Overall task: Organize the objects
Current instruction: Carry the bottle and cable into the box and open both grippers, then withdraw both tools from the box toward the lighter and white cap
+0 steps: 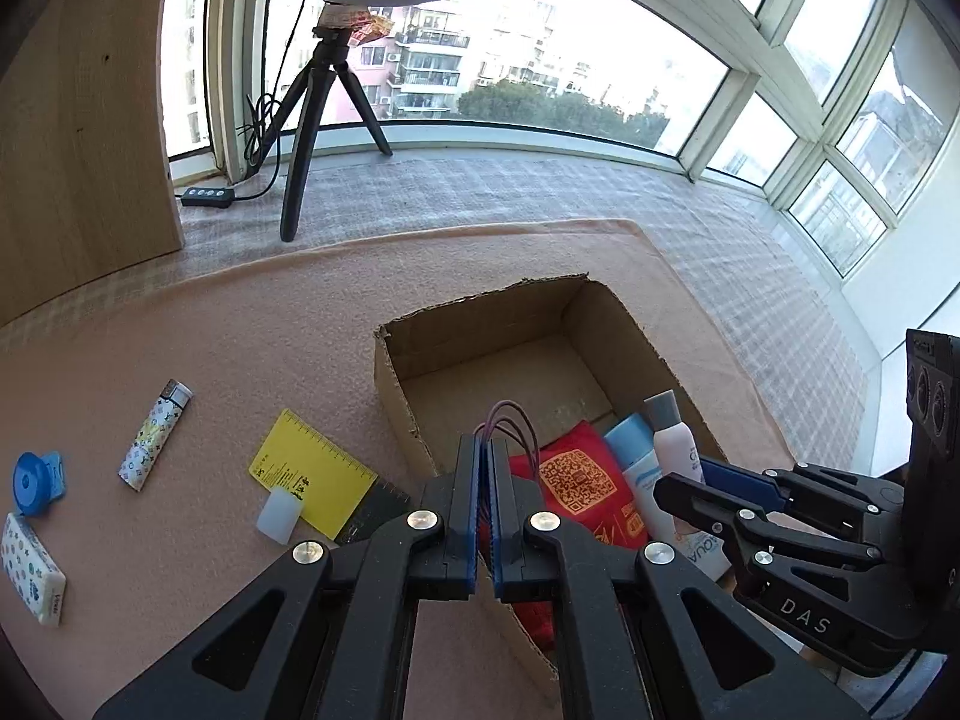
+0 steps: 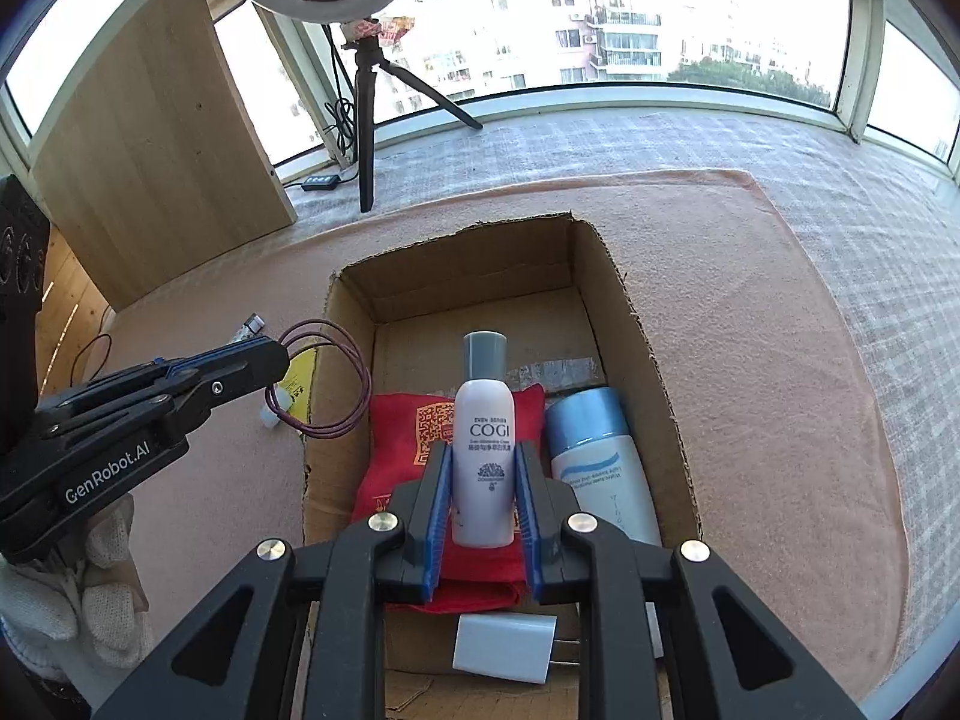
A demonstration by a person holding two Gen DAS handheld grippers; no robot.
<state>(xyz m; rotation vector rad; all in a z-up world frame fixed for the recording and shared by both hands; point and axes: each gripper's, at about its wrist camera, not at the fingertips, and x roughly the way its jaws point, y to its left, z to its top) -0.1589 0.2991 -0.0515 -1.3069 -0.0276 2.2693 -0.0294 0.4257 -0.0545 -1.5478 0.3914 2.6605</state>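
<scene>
Cardboard box (image 2: 636, 324), right fingers (image 2: 483, 504) clamped on white bottle (image 2: 483, 450), left fingers (image 1: 485, 510) pinching wire loops (image 2: 336, 384), lighter (image 1: 155, 433) outside.

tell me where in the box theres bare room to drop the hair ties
The far half of the cardboard box floor is bare, behind the red pouch. The near half is crowded: white bottle in the right gripper, blue-capped bottle, charger.

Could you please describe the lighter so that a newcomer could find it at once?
Start at the cardboard box on the pink mat and look left, past the yellow card. The lighter lies alone, a slim white stick with a colourful pattern and a metal top.
</scene>
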